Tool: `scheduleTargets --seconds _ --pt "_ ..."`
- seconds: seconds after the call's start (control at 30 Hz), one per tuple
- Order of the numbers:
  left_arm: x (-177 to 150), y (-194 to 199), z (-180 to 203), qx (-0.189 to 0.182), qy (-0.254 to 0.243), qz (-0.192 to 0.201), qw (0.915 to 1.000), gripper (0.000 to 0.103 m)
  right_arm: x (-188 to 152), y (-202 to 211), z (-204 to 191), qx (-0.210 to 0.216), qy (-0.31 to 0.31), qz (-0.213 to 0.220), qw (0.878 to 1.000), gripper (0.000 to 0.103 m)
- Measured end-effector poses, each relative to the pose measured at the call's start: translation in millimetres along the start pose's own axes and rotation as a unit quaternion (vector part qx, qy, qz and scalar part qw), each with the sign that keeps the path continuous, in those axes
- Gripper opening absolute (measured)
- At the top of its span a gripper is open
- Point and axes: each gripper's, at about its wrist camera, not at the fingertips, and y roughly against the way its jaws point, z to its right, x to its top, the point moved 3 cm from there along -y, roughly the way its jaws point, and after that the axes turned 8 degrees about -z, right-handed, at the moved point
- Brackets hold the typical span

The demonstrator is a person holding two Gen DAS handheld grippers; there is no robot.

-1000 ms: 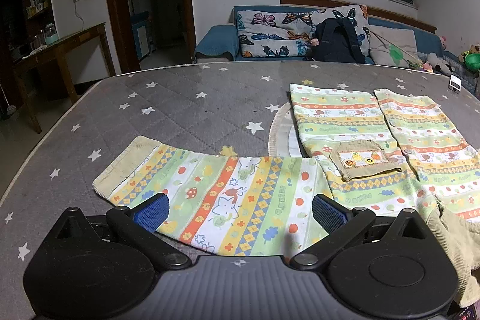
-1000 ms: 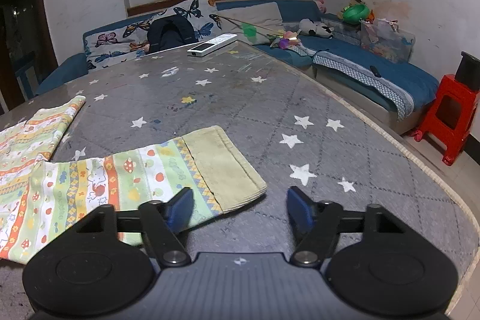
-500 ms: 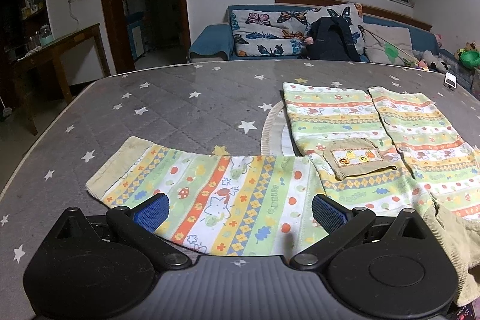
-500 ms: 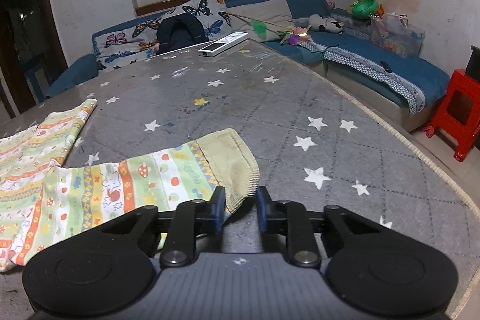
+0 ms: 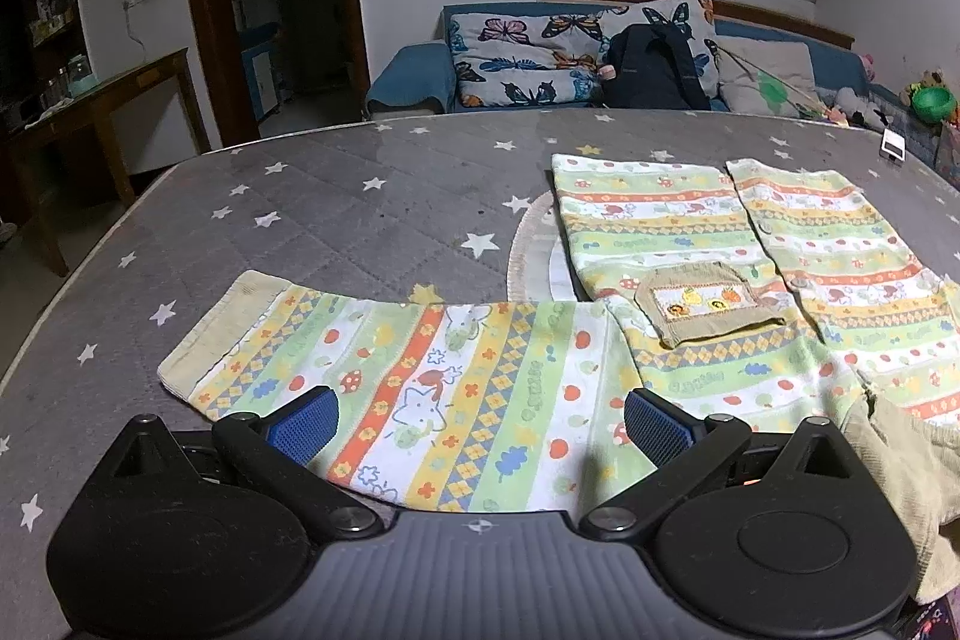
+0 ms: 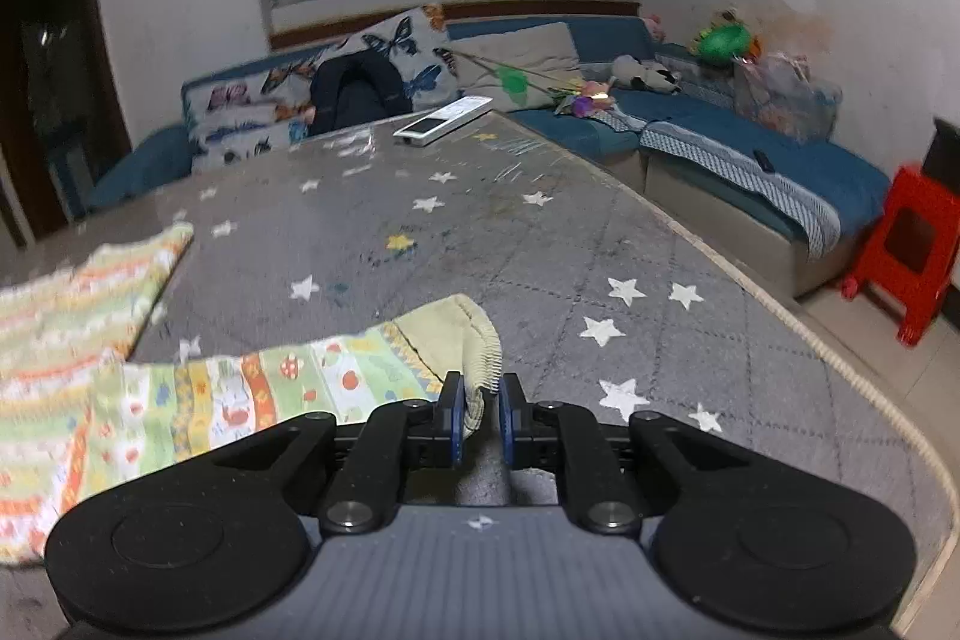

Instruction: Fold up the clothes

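1. The right gripper (image 6: 480, 415) has just been closing, and its jaws are clenched on the ribbed beige cuff (image 6: 465, 340) of one sleeve; the cuff's corner sits pinched between the blue pads.
2. The shirt (image 5: 690, 244), striped in green, yellow and orange, lies flat on the grey starred table (image 5: 360, 208). In the right wrist view its body runs off to the left of the jaws.
3. The left gripper (image 5: 480, 427) is released, jaws spread wide, with the other sleeve (image 5: 420, 370) lying flat between and just ahead of the pads. Whether the pads touch the cloth cannot be told.
4. That sleeve's own cuff (image 5: 222, 334) lies ahead and to the left of the left jaws.
5. A beige pocket (image 5: 702, 307) on the shirt front lies ahead and to the right of the left jaws, apart from them.
6. A remote (image 6: 444, 124) lies at the far table edge, well ahead of the right jaws; bare table lies between.
7. Beyond the table are a blue sofa (image 6: 750, 154), butterfly cushions (image 5: 522, 58) and a dark backpack (image 5: 654, 70). A red stool (image 6: 906, 250) stands on the floor far right of the right jaws.
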Motion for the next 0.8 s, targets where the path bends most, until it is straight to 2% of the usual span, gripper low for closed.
scheduleTargets --seconds 0.07,0.2,0.27,0.3,0.53,0.67,0.8 --pt "0.1 0.1 1.2 -0.002 -0.002 -0.001 1.0 0.103 -0.4 -1.2 -1.9 -0.006 0.005 -0.003 1.0 0.012" --pt "0.2 1.6 3.5 -0.004 -0.005 0.001 1.0 0.103 0.5 2.8 -4.8 -0.01 0.007 0.001 1.0 0.027" --pt "-0.6 1.0 4.6 -0.004 -0.003 0.002 1.0 0.103 1.2 9.1 -9.9 -0.008 0.014 0.008 1.0 0.037" --pt "-1.3 0.0 5.0 -0.004 -0.002 0.0 1.0 0.103 1.5 12.3 -12.9 -0.008 0.018 0.012 1.0 0.046" --pt "-5.9 -4.0 8.5 -0.004 0.003 -0.003 1.0 0.103 -3.4 26.2 -54.3 0.041 0.062 0.017 0.997 0.071" --pt "-5.6 -4.5 8.7 0.007 0.008 0.009 0.9999 0.103 -9.3 24.5 -82.7 0.072 0.084 0.012 0.994 0.078" --pt "-5.6 -8.8 9.3 0.011 0.013 0.012 0.9998 0.103 -16.6 15.1 -111.3 0.096 0.1 0.002 0.99 0.08"
